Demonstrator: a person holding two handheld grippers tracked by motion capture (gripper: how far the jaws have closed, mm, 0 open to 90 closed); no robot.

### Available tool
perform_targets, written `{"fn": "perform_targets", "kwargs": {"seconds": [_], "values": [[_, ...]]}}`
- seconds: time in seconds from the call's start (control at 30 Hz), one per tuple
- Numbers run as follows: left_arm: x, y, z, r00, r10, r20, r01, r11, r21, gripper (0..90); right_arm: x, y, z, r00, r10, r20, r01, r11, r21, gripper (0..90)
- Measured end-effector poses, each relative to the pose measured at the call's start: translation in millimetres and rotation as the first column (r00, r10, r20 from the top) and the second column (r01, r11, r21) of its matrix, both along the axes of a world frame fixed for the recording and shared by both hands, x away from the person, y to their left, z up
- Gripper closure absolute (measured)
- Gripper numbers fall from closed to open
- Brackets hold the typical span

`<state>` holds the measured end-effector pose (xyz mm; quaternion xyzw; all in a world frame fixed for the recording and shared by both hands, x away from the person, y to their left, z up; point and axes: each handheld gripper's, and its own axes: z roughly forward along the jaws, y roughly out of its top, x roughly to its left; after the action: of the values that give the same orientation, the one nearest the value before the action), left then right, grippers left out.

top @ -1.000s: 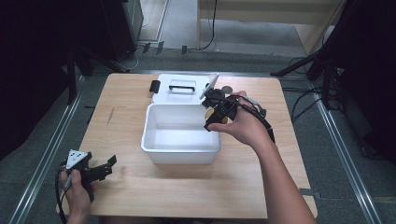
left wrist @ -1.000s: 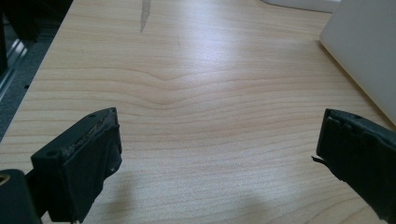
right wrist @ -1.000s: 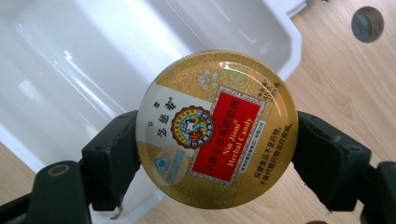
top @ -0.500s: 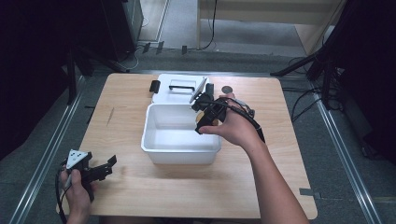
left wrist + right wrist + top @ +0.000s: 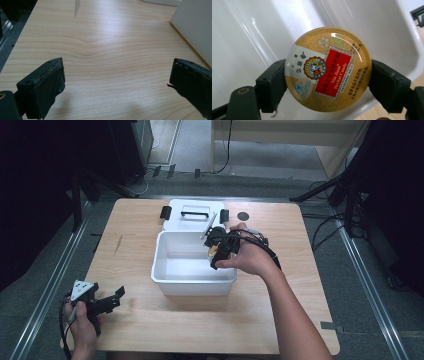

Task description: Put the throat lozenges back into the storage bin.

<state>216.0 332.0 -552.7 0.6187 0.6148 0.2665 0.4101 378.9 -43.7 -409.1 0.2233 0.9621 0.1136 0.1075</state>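
Tin [image 5: 327,68], round and glossy, sits clamped by its rim in the right claw [image 5: 327,82] above the white bin [image 5: 165,277]; it looks light, rigid and slippery, so edge grip suits. Left claw [image 5: 117,85] hangs apart over bare wooden bench [image 5: 100,45], near left. Dark surroundings.

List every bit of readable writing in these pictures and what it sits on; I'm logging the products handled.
"Nin Jiom® Herbal Candy": on the red panel of the round gold candy tin, held between the jaws of the right gripper over the white bin.
Chinese characters on the tin's cream panel, red panel and rim: present, but I cannot read them surely.
Small blue logo text on the tin: too small to read.
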Motion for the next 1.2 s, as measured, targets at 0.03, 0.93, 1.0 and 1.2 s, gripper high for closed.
{"fn": "perform_targets", "kwargs": {"seconds": [0.03, 0.93, 1.0, 1.2], "values": [[0.0, 0.0, 0.0, 1.0, 0.0, 0.0, 0.0, 1.0, 0.0, 0.7, 0.0, 0.0, 0.0, 1.0, 0.0, 0.0, 0.0, 1.0, 0.0, 20.3], [0.3, 0.7, 0.0, 1.0, 0.001, -0.001, -0.001, 1.0, -0.001, 0.7, 3.4, 11.6, -23.8, 0.9978, 0.031, 0.059, -0.025, 0.995, -0.099, 20.3], [0.3, 0.7, 0.0, 1.0, 0.001, -0.001, -0.001, 1.0, 0.0, 0.7, 1.9, 10.4, -18.6, 0.9974, 0.015, 0.071, -0.011, 0.998, -0.067, 20.3], [0.4, 0.4, 0.0, 1.0, 0.002, -0.001, -0.002, 1.0, 0.0, 0.7, -4.0, -2.2, 5.5, 0.9891, -0.084, 0.121, 0.073, 0.993, 0.09, 15.1]]}}
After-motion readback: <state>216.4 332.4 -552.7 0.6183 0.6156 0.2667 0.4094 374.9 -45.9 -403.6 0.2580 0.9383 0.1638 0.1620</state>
